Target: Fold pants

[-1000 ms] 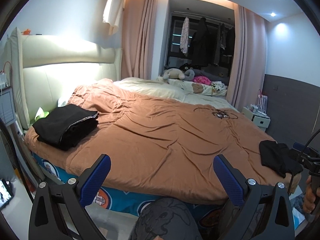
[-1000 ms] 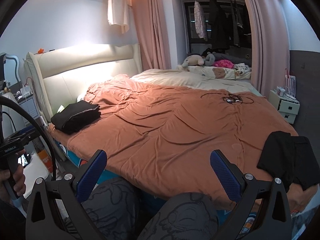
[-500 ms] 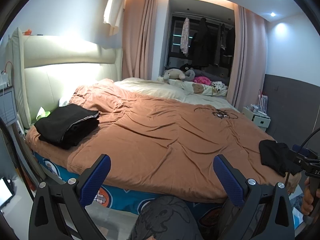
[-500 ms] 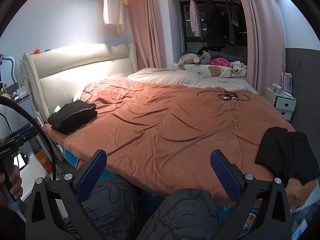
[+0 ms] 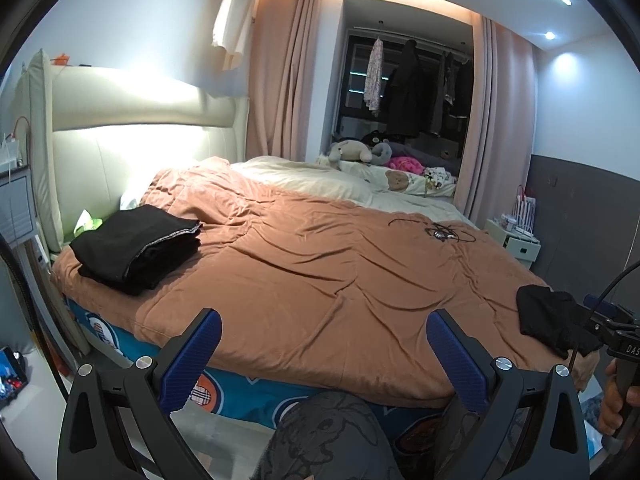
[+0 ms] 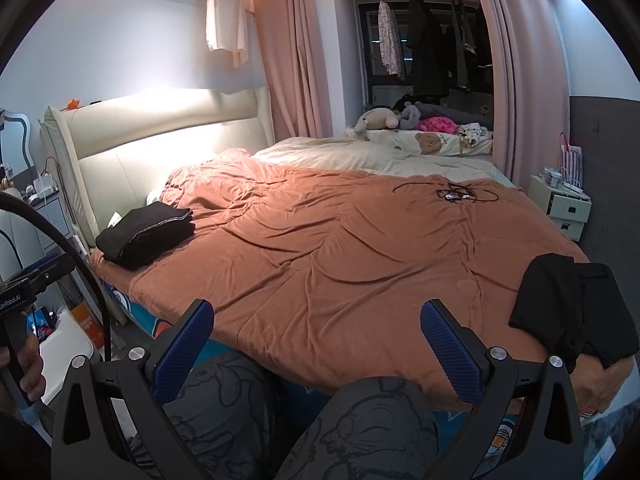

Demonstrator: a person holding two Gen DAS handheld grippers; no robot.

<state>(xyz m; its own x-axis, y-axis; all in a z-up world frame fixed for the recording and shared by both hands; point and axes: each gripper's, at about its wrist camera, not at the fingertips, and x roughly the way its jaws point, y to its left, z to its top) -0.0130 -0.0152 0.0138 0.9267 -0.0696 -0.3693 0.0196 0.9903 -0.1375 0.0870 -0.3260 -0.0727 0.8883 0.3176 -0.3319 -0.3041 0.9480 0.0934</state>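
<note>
A crumpled pair of black pants (image 6: 572,308) lies at the near right corner of the bed; it also shows in the left wrist view (image 5: 548,320). A folded stack of black pants (image 5: 136,248) sits at the bed's left end by the headboard, also in the right wrist view (image 6: 146,234). My left gripper (image 5: 320,356) is open and empty, held off the bed's near edge. My right gripper (image 6: 316,344) is open and empty, also short of the near edge, left of the crumpled pants.
An orange-brown duvet (image 6: 340,248) covers the bed. A black cable tangle (image 6: 452,194) lies at its far right. Stuffed toys (image 6: 384,118) sit beyond the bed. A white nightstand (image 6: 568,208) stands to the right. The person's knees (image 6: 360,420) are below the grippers.
Both views have shifted slightly, with the right wrist view tipping so the crumpled pants sit a little higher and closer. Both grippers stay open.
</note>
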